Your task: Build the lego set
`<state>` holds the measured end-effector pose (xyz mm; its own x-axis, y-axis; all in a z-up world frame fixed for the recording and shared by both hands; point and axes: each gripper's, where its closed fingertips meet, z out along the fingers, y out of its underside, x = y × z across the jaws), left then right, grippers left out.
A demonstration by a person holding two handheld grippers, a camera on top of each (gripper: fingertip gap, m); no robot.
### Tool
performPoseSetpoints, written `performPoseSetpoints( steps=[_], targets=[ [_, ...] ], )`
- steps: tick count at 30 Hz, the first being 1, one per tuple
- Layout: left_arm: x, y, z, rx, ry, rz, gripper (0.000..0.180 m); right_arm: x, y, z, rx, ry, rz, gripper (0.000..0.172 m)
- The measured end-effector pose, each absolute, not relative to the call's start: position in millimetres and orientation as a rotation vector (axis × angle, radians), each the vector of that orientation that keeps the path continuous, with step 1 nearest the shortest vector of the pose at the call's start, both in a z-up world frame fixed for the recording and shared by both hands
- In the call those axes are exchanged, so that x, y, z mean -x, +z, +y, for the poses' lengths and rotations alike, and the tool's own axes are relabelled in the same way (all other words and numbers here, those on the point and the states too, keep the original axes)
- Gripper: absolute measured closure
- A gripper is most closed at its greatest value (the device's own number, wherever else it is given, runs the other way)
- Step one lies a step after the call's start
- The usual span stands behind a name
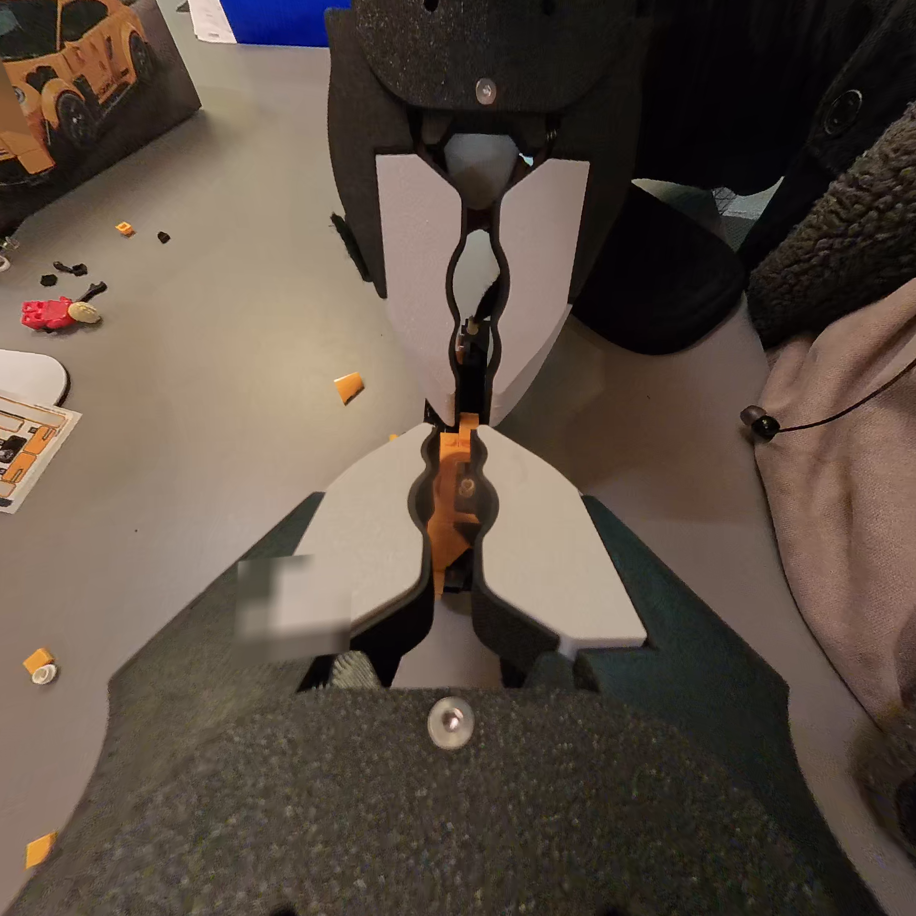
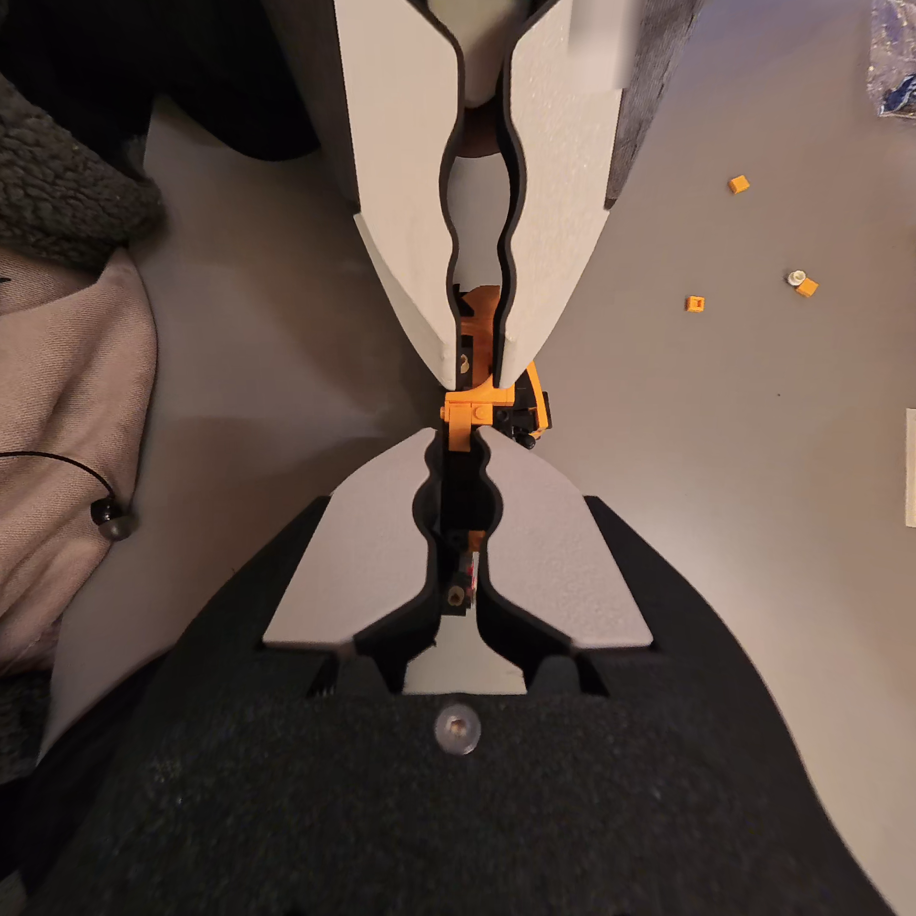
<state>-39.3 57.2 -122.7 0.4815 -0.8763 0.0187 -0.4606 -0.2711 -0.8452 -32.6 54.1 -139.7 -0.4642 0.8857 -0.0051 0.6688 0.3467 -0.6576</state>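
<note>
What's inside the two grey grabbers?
An orange and black toy brick model is pinched between the left gripper and right gripper. Their grey fingers cover most of it.

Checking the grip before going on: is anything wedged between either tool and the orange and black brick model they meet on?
Nothing visible. The left tool and right tool both clamp the brick model directly, tip to tip.

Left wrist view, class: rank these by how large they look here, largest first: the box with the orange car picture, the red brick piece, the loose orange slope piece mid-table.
1. Box with the orange car picture, cut off by the frame.
2. Red brick piece.
3. Orange slope piece, though it lies nearer the camera, so true sizes stay unsure.
</note>
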Motion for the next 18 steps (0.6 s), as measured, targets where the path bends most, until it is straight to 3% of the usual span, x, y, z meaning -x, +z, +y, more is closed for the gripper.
performPoseSetpoints(
  steps=[7,13,18],
  targets=[
    [48,-122,58,1.917,-0.602,1.102,0.167,32,-131,55,1.342,0.895,-2.224,0.16],
    [63,-126,52,1.957,-0.59,1.09,0.143,34,-127,56,1.38,0.932,-2.213,0.169],
    [66,-144,48,2.012,-0.557,1.154,0.137,36,-134,54,1.403,0.926,-2.254,0.169]
  ],
)
